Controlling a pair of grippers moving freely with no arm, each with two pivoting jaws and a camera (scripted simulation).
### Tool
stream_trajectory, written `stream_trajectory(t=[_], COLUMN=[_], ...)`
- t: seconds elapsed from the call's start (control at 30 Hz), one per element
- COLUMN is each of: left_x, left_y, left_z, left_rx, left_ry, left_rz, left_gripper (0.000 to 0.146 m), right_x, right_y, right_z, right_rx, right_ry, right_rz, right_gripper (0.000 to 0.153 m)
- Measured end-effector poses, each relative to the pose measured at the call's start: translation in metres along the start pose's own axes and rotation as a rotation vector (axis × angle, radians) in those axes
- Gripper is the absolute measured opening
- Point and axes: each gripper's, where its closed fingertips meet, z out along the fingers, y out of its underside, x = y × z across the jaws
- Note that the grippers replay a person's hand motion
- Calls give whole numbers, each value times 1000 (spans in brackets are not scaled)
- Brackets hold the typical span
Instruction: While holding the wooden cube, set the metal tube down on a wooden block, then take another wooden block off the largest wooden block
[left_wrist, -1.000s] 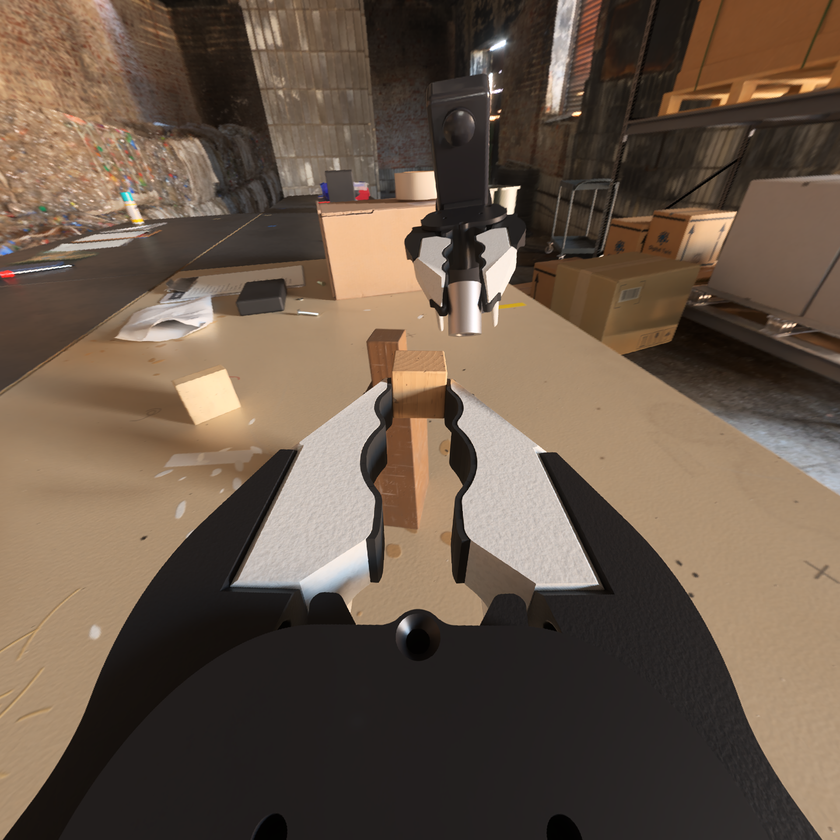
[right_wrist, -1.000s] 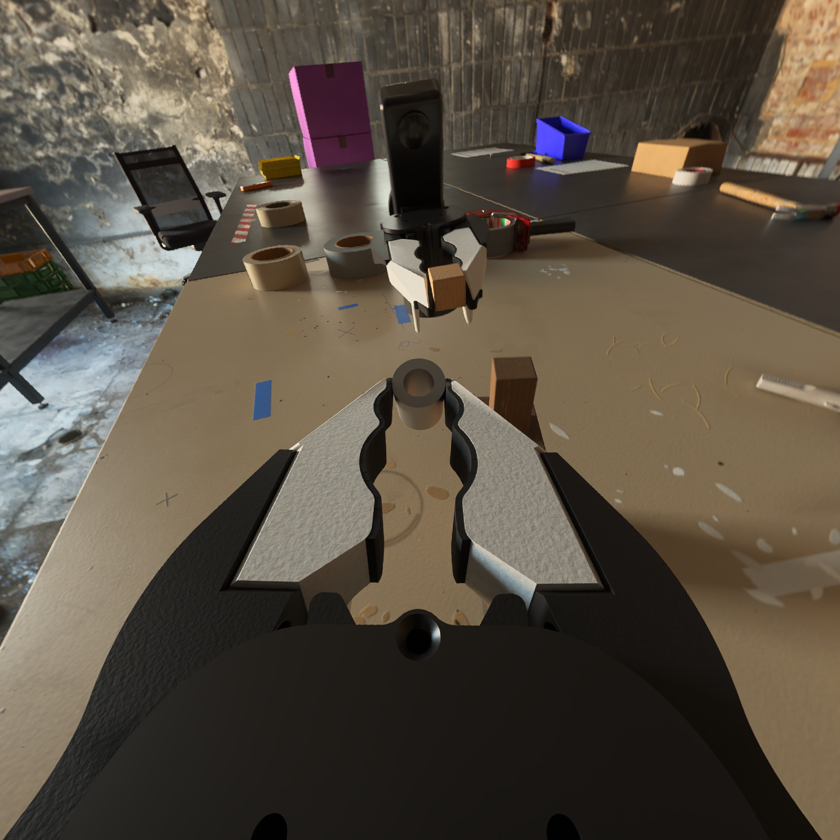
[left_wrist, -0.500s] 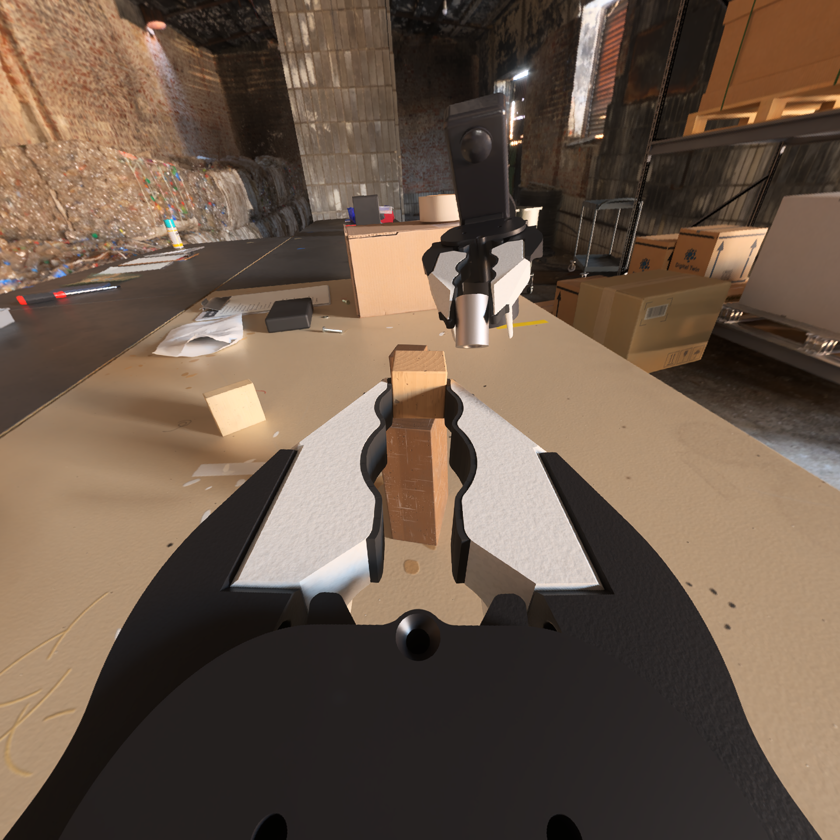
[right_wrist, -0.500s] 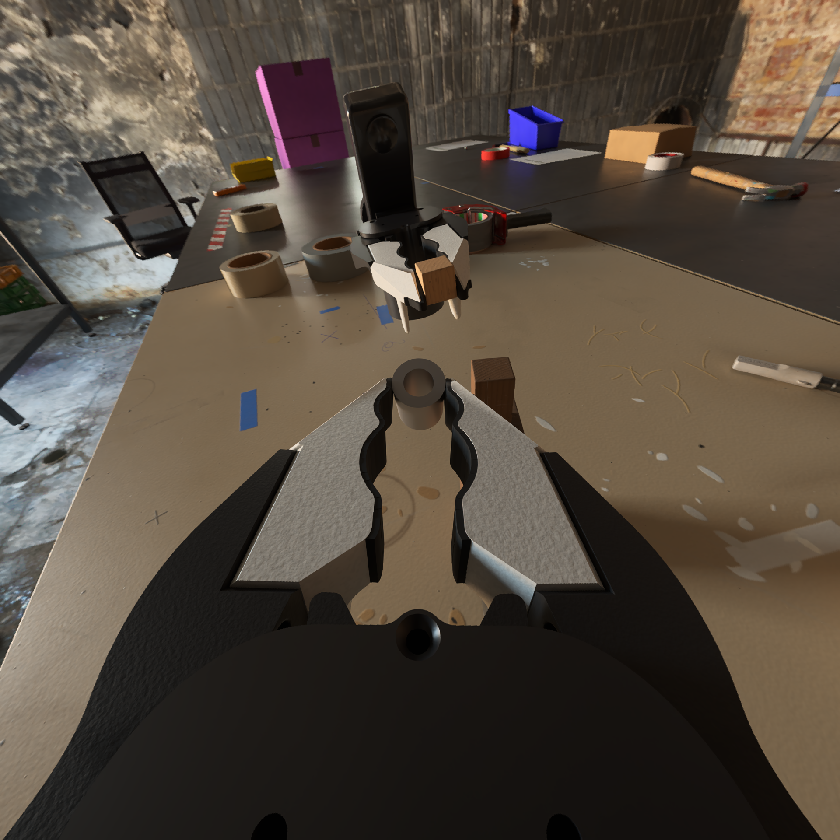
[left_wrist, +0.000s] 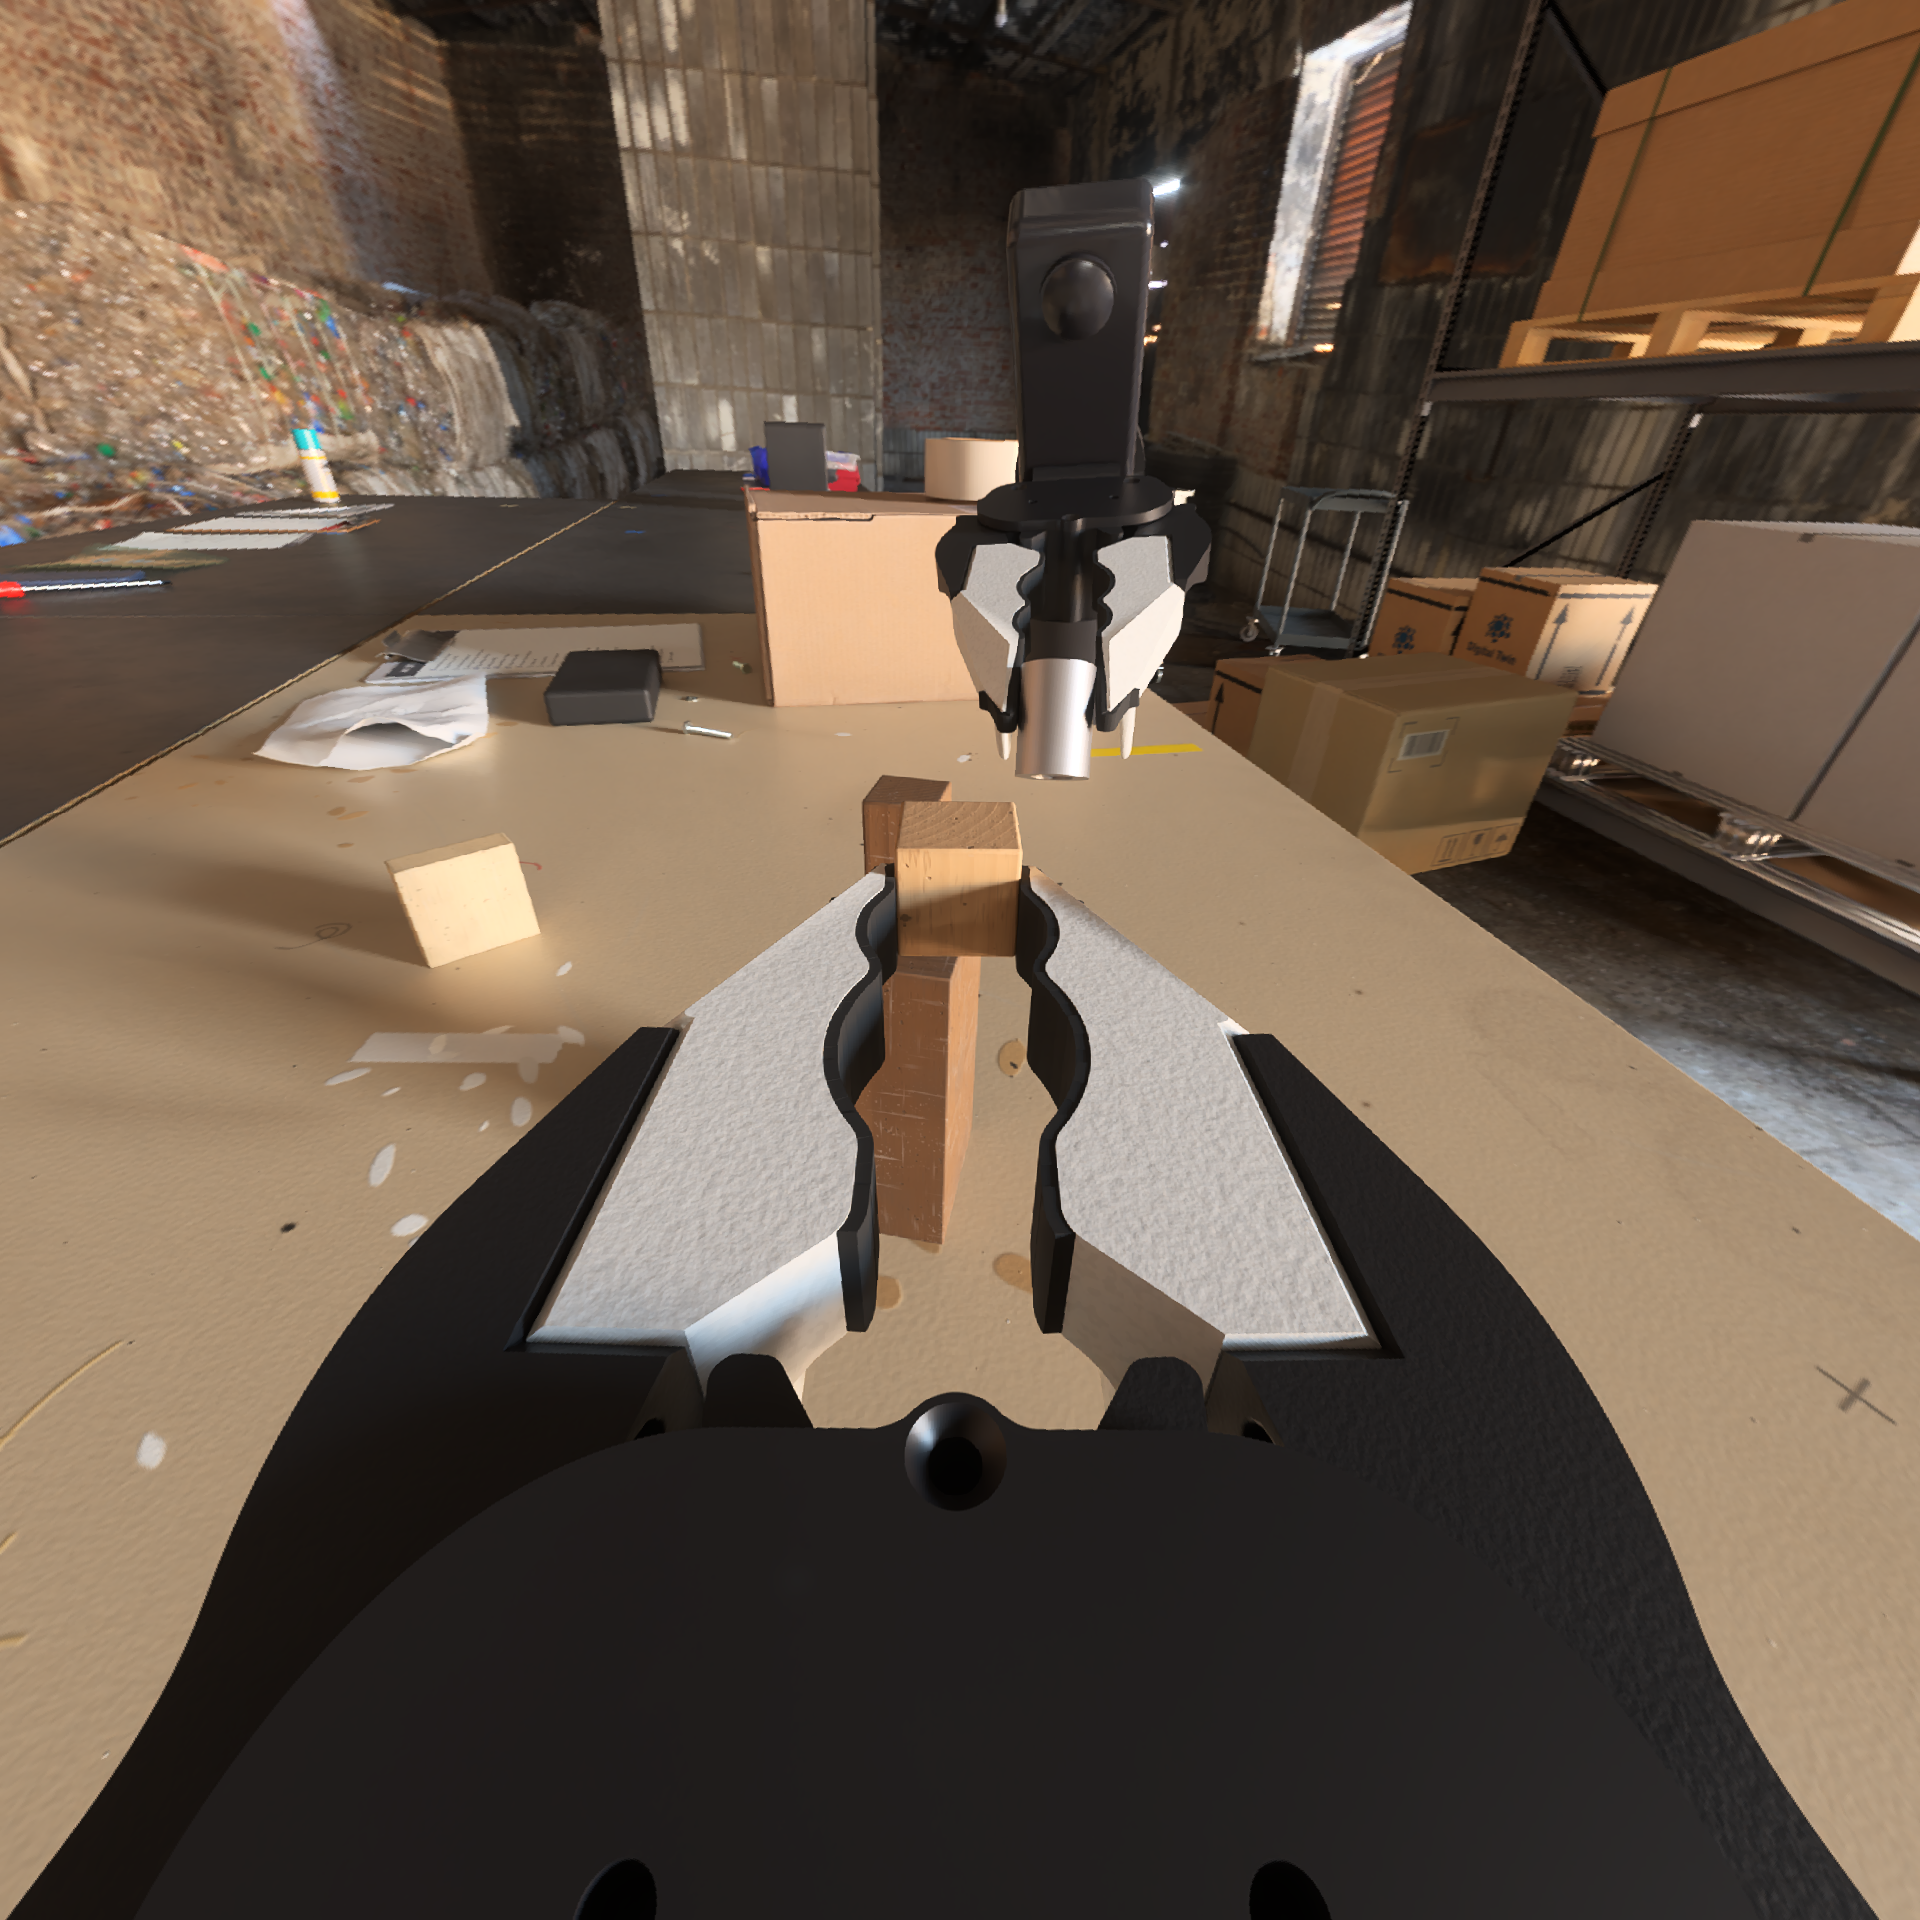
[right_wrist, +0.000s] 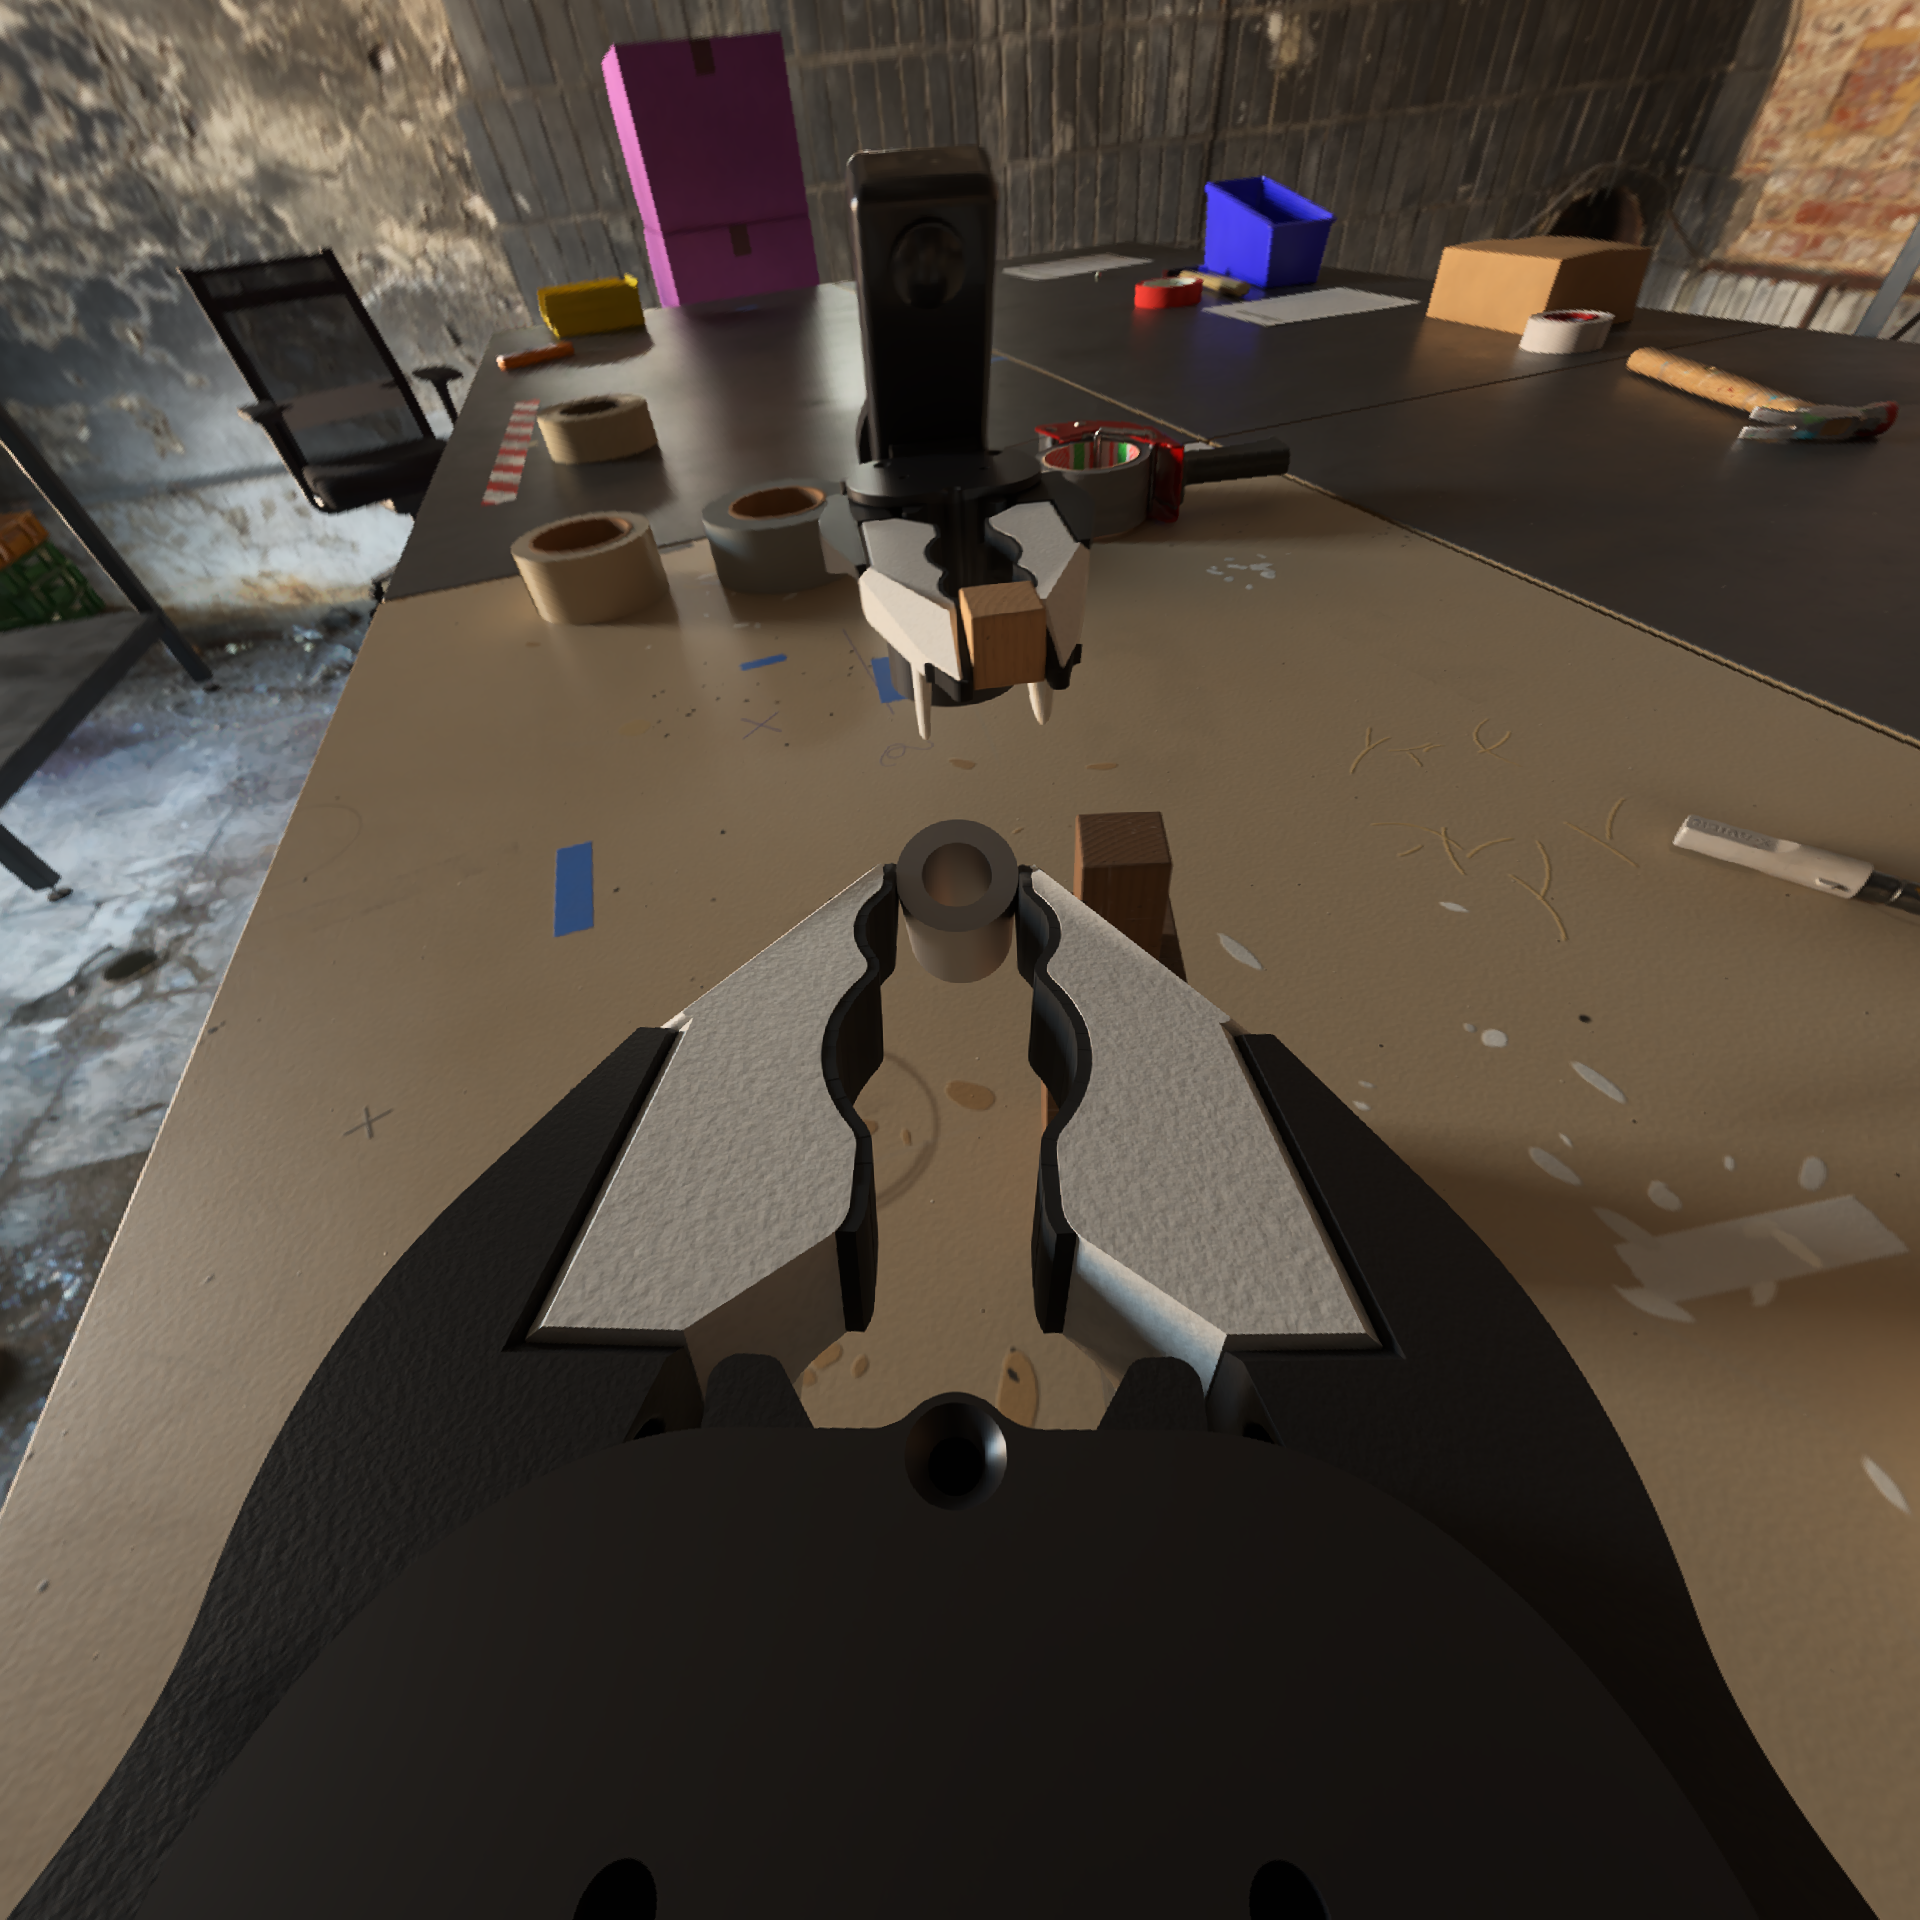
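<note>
My left gripper (left_wrist: 956, 883) is shut on the wooden cube (left_wrist: 956, 904) and holds it above a long wooden block (left_wrist: 920, 1101) that lies flat on the table. A small brown block (left_wrist: 902, 821) stands on the long block's far end. A pale wooden block (left_wrist: 464, 899) lies apart to the left. My right gripper (right_wrist: 956, 883) is shut on the metal tube (right_wrist: 956, 935), held in the air, with the small brown block (right_wrist: 1122, 878) just to its right. Each gripper faces the other: the right one (left_wrist: 1062, 743) with the tube (left_wrist: 1051, 717), the left one (right_wrist: 982, 717) with the cube (right_wrist: 1003, 644).
A cardboard box (left_wrist: 862, 603), a black case (left_wrist: 603, 686) and crumpled paper (left_wrist: 374, 722) lie behind the right gripper. Tape rolls (right_wrist: 587, 566) sit behind the left gripper. A white marker (right_wrist: 1787, 868) lies at the right. The table's edge (left_wrist: 1558, 1039) drops to the floor.
Both grippers keep their holds. The left view dipped closer to the long block, then rose back. In the right view the small brown block has shifted slightly towards the tube.
</note>
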Motion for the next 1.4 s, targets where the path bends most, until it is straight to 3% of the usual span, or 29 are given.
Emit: stream_trajectory(t=[0.1, 0.2, 0.23, 0.37, 0.53, 0.7, 0.77, 0.97, 1.2, 1.3, 1.4], left_x=[-6, -41, -46, -34, -25, -31, -30, -29, -31, -33, -33], left_y=[-2, -25, -28, -33, -47, -44, -43, -39, -33, -30, -29], left_z=[-14, -78, -84, -51, -51, -59, -59, -58, -56, -56, -55], left_rx=[17, 239, 254, 136, 133, 141, 133, 109, 118, 116, 106], left_ry=[-2, -176, -224, -222, -242, -253, -246, -231, -213, -209, -207], left_rz=[-27, -122, -110, -1, 57, 16, 15, 11, -11, -27, -24], left_gripper=[21, 21, 21, 21, 21, 21, 21, 21, 21, 21, 21], right_x=[0, 33, 34, 33, 64, 141, 178, 262, 289, 297, 301], right_y=[-1, -25, -24, -38, -71, -100, -102, -61, -37, -9, 34], right_z=[-8, -89, -98, -82, -86, -94, -98, -120, -136, -112, -86], right_rx=[-14, 249, 224, 151, 161, 121, 144, 193, 392, 241, -21], right_ry=[15, 263, 274, 199, 218, 308, 345, 543, 771, 786, 781], right_rz=[-33, 42, 28, -83, -204, -236, -159, -36, -98, -71, 38], right_gripper=[22, 22, 22, 22, 22, 22, 22, 22, 22, 22, 22])
